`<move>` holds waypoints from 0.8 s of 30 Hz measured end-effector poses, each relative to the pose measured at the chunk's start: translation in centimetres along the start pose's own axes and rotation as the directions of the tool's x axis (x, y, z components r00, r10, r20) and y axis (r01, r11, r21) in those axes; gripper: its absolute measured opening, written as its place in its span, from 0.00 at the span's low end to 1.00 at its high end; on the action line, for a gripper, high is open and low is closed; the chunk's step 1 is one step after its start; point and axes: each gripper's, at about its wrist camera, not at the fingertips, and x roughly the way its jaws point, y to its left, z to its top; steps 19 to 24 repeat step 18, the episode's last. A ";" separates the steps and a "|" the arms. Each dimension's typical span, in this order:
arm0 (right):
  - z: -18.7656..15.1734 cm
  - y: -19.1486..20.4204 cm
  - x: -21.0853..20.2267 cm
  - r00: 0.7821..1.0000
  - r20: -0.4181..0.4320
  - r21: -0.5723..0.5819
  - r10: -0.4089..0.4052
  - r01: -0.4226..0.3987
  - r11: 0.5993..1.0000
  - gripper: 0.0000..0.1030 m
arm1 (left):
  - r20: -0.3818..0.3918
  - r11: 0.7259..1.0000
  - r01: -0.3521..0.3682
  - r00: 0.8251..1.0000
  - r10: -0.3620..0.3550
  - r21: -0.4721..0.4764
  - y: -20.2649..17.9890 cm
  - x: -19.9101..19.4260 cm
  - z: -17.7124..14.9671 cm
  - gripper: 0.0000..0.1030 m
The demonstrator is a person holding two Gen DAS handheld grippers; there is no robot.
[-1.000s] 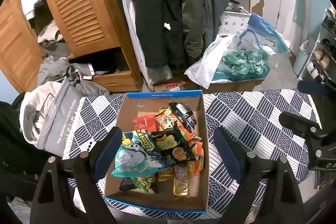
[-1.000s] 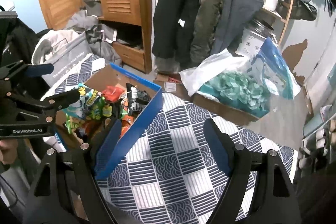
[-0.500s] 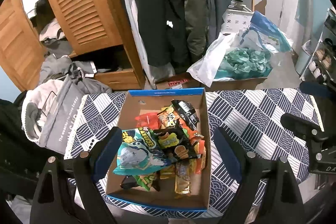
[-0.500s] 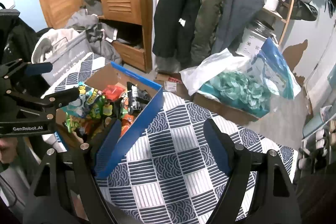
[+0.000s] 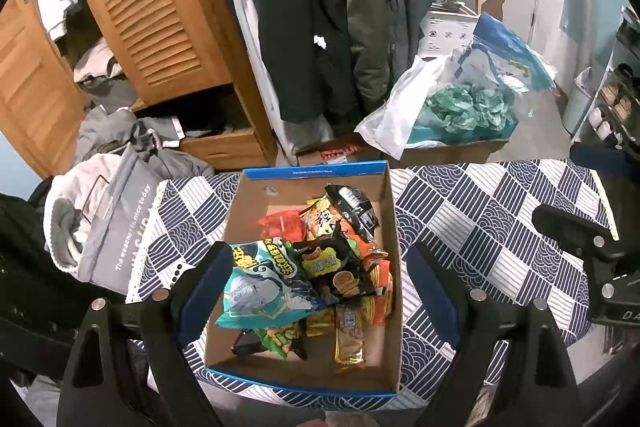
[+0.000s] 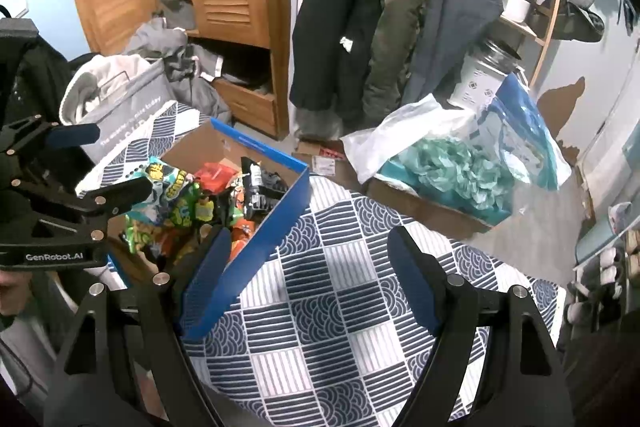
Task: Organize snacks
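Cardboard box (image 5: 394, 255), blue-edged, open top: stands on the table (image 5: 480, 227), which is covered in a navy-and-white patterned cloth. In the left wrist view it sits between the two fingers of the left gripper (image 5: 316, 283); in the right wrist view it lies to the left, its blue wall beside the left finger of the right gripper (image 6: 316, 267).

Contents of box, heaped loosely:
- teal snack bag (image 5: 264, 287) with white wave artwork, on top at the near left;
- black snack bag (image 5: 336, 267) with yellow label and biscuit picture, overlapping the teal one;
- red packet (image 5: 282, 223) toward the far side;
- black packet (image 5: 354, 211) with white label, far right, leaning on the wall;
- gold-wrapped bar (image 5: 350, 339), near right, lying on the box floor;
- green packet (image 5: 276, 339), partly under the teal bag.

Left gripper: jaws spread wide, nothing between the pads, poised above the box.

Right gripper: jaws spread, empty, over bare tablecloth to the right of the box.

Surroundings: wooden wardrobe (image 5: 152, 7) with louvred door, hanging coats (image 5: 320, 7), grey tote bag (image 5: 120, 219) by the table's left edge, white plastic bag (image 5: 440, 103) of teal material on the floor beyond.
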 end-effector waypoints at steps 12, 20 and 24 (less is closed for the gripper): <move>0.0 0.0 0.0 1.000 0.000 -0.002 0.001 -0.001 1.000 0.77 | 0.003 1.000 0.010 1.000 -0.010 0.023 -0.2 -0.3 -0.1 0.87; 0.0 0.0 -0.1 1.000 -0.002 -0.001 0.000 0.000 1.000 0.77 | 0.003 1.000 0.017 1.000 -0.017 0.019 -0.2 -0.3 0.1 0.87; 0.0 0.0 -0.1 1.000 -0.002 -0.001 0.000 0.000 1.000 0.77 | 0.003 1.000 0.017 1.000 -0.017 0.019 -0.2 -0.3 0.1 0.87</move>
